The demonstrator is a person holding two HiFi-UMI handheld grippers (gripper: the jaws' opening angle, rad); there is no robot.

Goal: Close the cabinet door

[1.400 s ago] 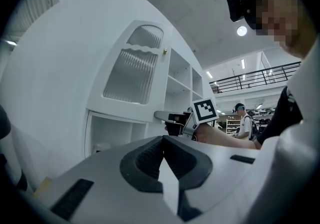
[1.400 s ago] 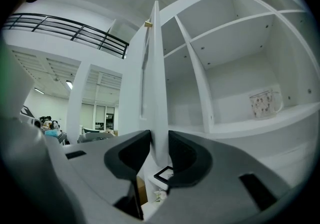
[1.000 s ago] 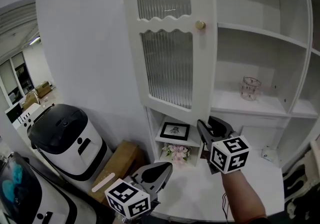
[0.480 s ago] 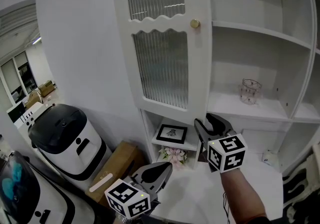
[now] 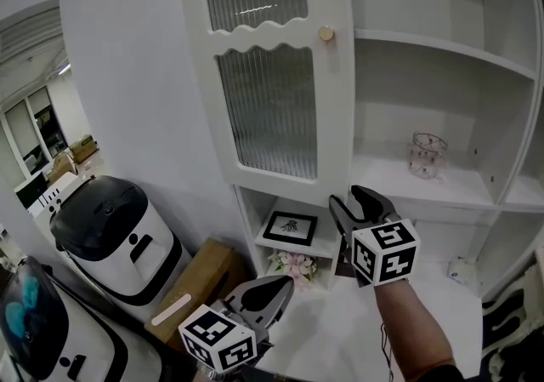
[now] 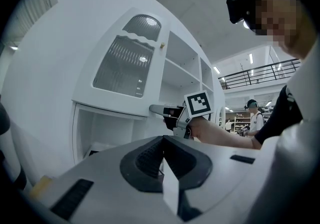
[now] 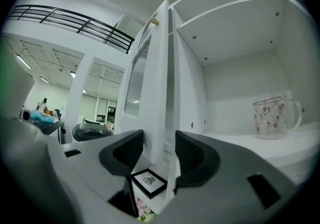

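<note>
Found cabinet door (image 5: 272, 108) swung open, standing out from the cabinet's left edge, with knob (image 5: 326, 33) near its free edge. Recorded right gripper (image 5: 355, 200) at the door's lower free corner, with jaws just opened wide, door edge in the gap, pads clear of it. Recorded left gripper (image 5: 268, 293) low, well apart from the door, with jaws pressed together on nothing. Noted glass mug (image 5: 427, 155) on the shelf (image 5: 476, 189).
</note>
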